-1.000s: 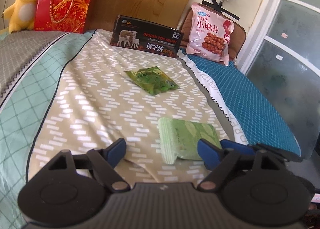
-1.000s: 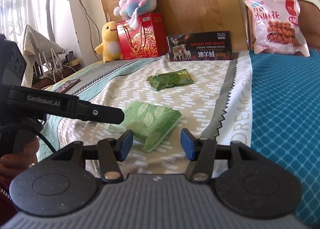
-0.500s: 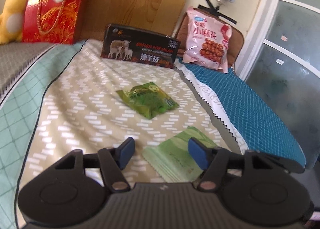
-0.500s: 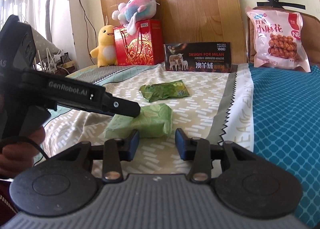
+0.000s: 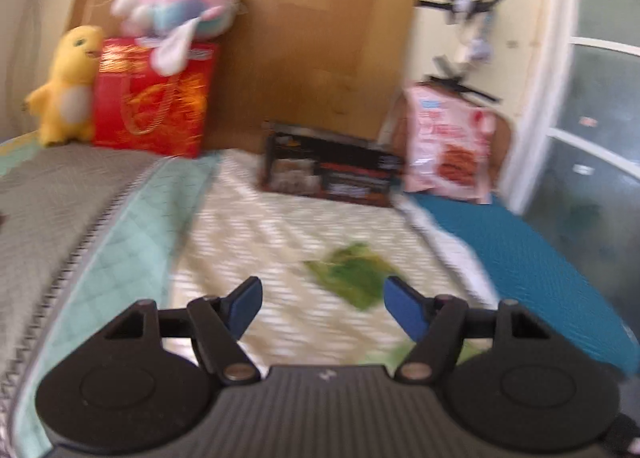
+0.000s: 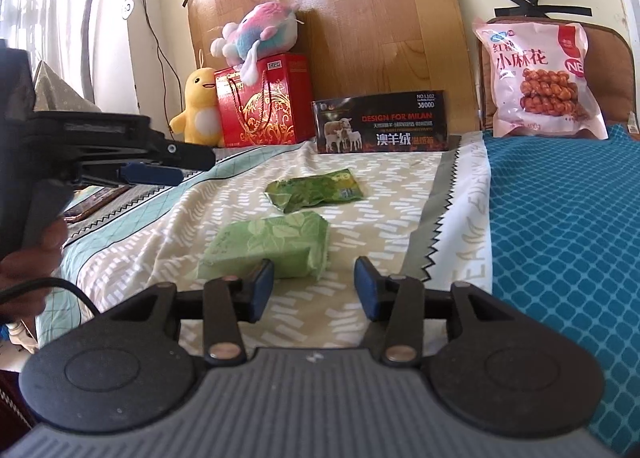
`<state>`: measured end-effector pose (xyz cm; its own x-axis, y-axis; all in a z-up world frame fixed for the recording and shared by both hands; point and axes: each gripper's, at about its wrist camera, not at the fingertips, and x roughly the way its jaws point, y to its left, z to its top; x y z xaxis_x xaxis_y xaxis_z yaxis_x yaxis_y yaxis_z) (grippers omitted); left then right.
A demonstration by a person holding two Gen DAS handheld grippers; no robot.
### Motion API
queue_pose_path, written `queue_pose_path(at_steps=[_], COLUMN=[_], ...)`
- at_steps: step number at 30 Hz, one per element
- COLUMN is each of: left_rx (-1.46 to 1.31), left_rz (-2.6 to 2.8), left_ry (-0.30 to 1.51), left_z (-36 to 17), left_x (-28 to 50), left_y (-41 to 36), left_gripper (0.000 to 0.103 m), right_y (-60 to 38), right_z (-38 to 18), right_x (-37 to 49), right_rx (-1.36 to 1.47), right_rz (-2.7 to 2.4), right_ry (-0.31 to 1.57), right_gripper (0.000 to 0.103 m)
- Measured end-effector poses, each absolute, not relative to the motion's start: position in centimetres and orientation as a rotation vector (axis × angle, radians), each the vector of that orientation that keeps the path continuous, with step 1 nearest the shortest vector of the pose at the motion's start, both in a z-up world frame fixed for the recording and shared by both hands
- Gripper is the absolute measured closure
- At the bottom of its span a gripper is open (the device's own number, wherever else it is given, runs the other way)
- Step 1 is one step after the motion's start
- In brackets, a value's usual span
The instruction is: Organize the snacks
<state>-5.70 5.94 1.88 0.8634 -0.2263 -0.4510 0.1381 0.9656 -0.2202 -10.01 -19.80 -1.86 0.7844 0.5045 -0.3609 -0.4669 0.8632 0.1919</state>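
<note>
Two green snack packets lie on the beige patterned bedspread (image 6: 384,218). The light green packet (image 6: 268,242) lies just ahead of my right gripper (image 6: 314,284), whose jaws are opening; its left pad overlaps the packet's near edge and nothing is pinched. Beyond it lies the dark green packet (image 6: 316,194). In the blurred left wrist view my left gripper (image 5: 324,306) hovers with its jaws opening and empty, the dark green packet (image 5: 352,278) ahead of it. The same left gripper (image 6: 180,166) hangs above the bed at the left of the right wrist view.
A pink snack bag (image 6: 536,78) leans at the head of the bed on the right, by a black box (image 6: 380,126). A red gift box (image 6: 264,98), a yellow plush (image 6: 198,106) and a pink plush (image 6: 260,32) stand at the left. A hand (image 6: 32,258) holds the left gripper.
The left gripper has lifted away from the light green packet and tipped upward, so the headboard fills more of its view. The packet now lies flat, turned from its earlier slant.
</note>
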Motion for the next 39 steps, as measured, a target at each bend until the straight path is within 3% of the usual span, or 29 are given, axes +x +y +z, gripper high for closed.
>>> queue_pose_path(at_steps=[9,21,31,35,39], left_rx=[-0.222,-0.299,-0.285,-0.327,-0.374], left_rz=[-0.078,-0.191,-0.523,-0.533,-0.55], left_ry=[0.627,0.639,0.699,0.763,0.809], left_z=[-0.6,0.0,1.7,0.5,-0.7], left_x=[-3.3,-4.4,-6.9,-5.9,-4.8], left_y=[7.9,8.7,5.2,4.7,4.4], left_gripper=[0.034,0.033,0.023,0.024,0.033], right_y=[-20.6,-20.7,-20.9,-20.7,-20.0], right_z=[-2.0,-1.9,-1.0,-0.3,-0.1], right_x=[-9.9,-9.8,-8.8,-8.1,-7.5], right_rx=[0.114,0.11,0.024,-0.039,-0.066], right_rz=[0.496,0.498,0.61,0.661,0.724], right_ry=[0.412,0.41,0.453,0.457,0.466], right_gripper=[0.049,0.048,0.041,0.041,0.041])
